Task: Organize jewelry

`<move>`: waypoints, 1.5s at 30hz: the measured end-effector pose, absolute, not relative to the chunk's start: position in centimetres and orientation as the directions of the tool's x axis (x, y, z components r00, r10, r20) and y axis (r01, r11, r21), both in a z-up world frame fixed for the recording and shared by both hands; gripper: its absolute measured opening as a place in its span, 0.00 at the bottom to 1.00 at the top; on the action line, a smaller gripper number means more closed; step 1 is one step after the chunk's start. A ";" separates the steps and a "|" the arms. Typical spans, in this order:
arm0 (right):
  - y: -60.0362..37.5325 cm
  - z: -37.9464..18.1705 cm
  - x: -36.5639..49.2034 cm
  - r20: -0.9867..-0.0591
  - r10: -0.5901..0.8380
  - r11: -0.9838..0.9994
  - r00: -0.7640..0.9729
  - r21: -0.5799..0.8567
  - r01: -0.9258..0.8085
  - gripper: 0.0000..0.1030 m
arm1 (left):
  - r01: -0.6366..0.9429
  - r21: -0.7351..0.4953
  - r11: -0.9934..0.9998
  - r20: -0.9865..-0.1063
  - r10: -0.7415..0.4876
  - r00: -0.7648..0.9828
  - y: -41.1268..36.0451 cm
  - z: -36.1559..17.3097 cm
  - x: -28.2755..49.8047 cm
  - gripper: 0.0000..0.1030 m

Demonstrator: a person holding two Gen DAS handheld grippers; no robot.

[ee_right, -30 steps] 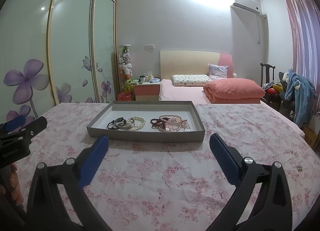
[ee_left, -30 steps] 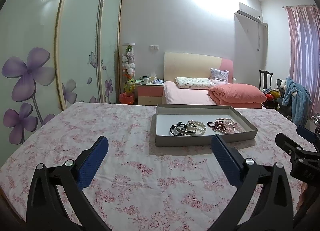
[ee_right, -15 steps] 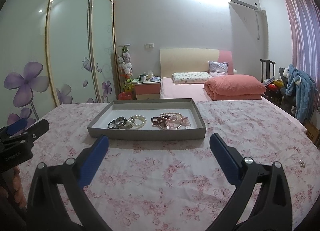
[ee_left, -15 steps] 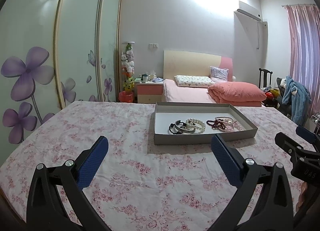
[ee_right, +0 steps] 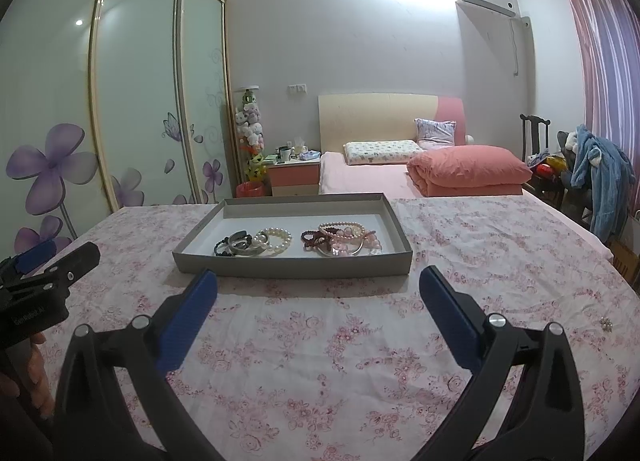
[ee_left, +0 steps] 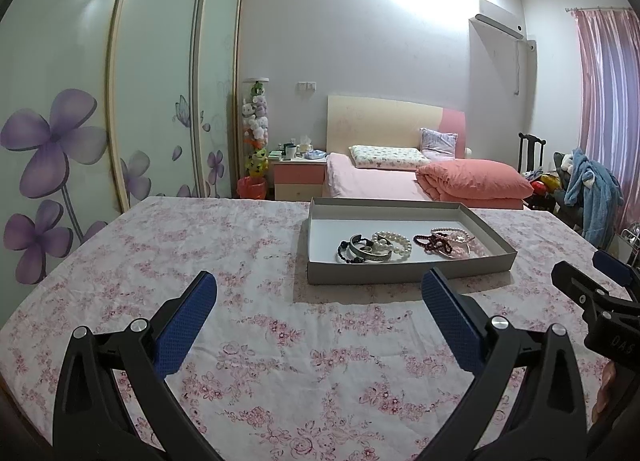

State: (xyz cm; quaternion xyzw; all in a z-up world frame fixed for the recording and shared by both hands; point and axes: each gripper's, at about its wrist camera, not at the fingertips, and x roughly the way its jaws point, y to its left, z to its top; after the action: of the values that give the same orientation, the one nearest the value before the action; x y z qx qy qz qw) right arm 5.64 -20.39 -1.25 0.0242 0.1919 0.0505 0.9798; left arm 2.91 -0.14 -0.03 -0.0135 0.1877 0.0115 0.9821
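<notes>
A shallow grey tray (ee_left: 408,273) (ee_right: 292,267) rests on the floral tablecloth, holding several bracelets: a black and silver bangle pile (ee_left: 362,252) (ee_right: 236,247), a white pearl bracelet (ee_left: 394,242) (ee_right: 276,239), a dark red bead bracelet (ee_left: 434,243) (ee_right: 312,241) and pink bead bracelets (ee_left: 464,241) (ee_right: 346,235). My left gripper (ee_left: 319,293) is open and empty, short of the tray's near left corner. Facing the tray's near wall, my right gripper (ee_right: 318,287) is likewise open and empty. A small pearl item (ee_right: 607,324) lies on the cloth far right.
The table with its pink floral cloth (ee_left: 200,253) (ee_right: 480,253) spreads around the tray. Behind it stand a bed with a pink duvet (ee_left: 472,181), a nightstand (ee_left: 298,177), a sliding wardrobe (ee_left: 120,101) and a chair with blue clothing (ee_left: 592,193).
Both grippers have lifted slightly and drifted, so the tray sits a little lower and closer in each view. Neither jaw has changed its opening.
</notes>
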 end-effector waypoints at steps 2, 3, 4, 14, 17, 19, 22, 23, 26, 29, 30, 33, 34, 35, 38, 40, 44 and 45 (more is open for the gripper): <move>-20.4 -1.2 5.6 -0.373 0.108 0.994 0.921 0.066 -0.090 0.96 | -0.027 -0.022 0.999 -0.369 0.017 0.929 -0.1 0.0 2.9 0.98; -20.4 -1.2 5.6 -0.373 0.108 0.994 0.921 0.066 -0.089 0.96 | -0.027 -0.022 0.999 -0.369 0.017 0.929 -0.1 0.0 2.9 0.98; -20.4 -1.2 5.7 -0.373 0.108 0.994 0.921 0.066 -0.089 0.96 | -0.027 -0.022 0.999 -0.369 0.017 0.929 -0.1 0.0 2.9 0.98; -20.4 -1.2 5.7 -0.374 0.108 0.994 0.921 0.066 -0.090 0.96 | -0.024 -0.028 0.999 -0.378 0.011 0.926 -0.2 -0.1 3.0 0.98; -20.4 -1.2 5.7 -0.374 0.108 0.994 0.921 0.066 -0.090 0.96 | -0.024 -0.028 0.999 -0.378 0.011 0.926 -0.2 -0.1 3.0 0.98; -20.4 -1.2 5.7 -0.374 0.108 0.994 0.921 0.067 -0.089 0.96 | -0.024 -0.028 0.999 -0.378 0.011 0.926 -0.2 -0.1 3.0 0.98; -20.4 -1.1 5.7 -0.374 0.108 0.994 0.921 0.066 -0.089 0.96 | -0.023 -0.027 0.999 -0.379 0.011 0.925 -0.2 -0.1 3.0 0.98; -20.4 -1.1 5.7 -0.374 0.108 0.994 0.921 0.066 -0.090 0.96 | -0.023 -0.028 0.999 -0.379 0.011 0.925 -0.2 -0.1 3.1 0.98; -20.4 -1.1 5.7 -0.374 0.108 0.994 0.921 0.066 -0.089 0.96 | -0.024 -0.029 0.999 -0.381 0.011 0.924 -0.2 -0.1 3.1 0.98; -20.4 -1.1 5.7 -0.375 0.108 0.994 0.921 0.067 -0.089 0.96 | -0.023 -0.030 0.999 -0.381 0.010 0.925 -0.2 -0.1 3.1 0.98; -20.4 -1.1 5.7 -0.374 0.108 0.994 0.921 0.067 -0.089 0.96 | -0.023 -0.030 0.999 -0.380 0.010 0.925 -0.2 -0.1 3.1 0.98; -20.4 -1.1 5.7 -0.375 0.108 0.994 0.921 0.066 -0.089 0.96 | -0.023 -0.028 0.999 -0.380 0.010 0.925 -0.2 -0.1 3.1 0.98; -20.4 -1.1 5.7 -0.374 0.108 0.994 0.921 0.066 -0.089 0.96 | -0.023 -0.028 0.999 -0.380 0.010 0.925 -0.3 -0.1 3.1 0.98; -20.4 -1.1 5.7 -0.375 0.108 0.994 0.921 0.066 -0.089 0.96 | -0.022 -0.027 0.999 -0.380 0.010 0.925 -0.4 -0.1 3.1 0.98; -20.4 -1.1 5.7 -0.375 0.108 0.994 0.921 0.067 -0.089 0.96 | -0.020 -0.027 0.999 -0.381 0.008 0.925 -0.5 -0.2 3.2 0.98; -20.4 -1.0 5.7 -0.375 0.108 0.994 0.921 0.067 -0.089 0.96 | -0.019 -0.026 0.999 -0.382 0.007 0.924 -0.7 -0.2 3.2 0.98; -20.5 -1.0 5.7 -0.376 0.108 0.994 0.920 0.068 -0.089 0.96 | -0.017 -0.025 1.000 -0.384 0.006 0.923 -1.0 -0.2 3.2 0.98; -20.5 -1.0 5.7 -0.376 0.108 0.994 0.920 0.068 -0.089 0.96 | -0.018 -0.024 1.000 -0.383 0.008 0.924 -1.0 -0.2 3.2 0.98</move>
State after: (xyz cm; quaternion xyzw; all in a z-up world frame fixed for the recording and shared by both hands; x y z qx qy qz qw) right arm 5.72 -20.47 -1.04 0.0249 0.1932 0.0501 0.9796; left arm 3.21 -1.01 -0.18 -0.0135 0.1952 0.0066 0.9806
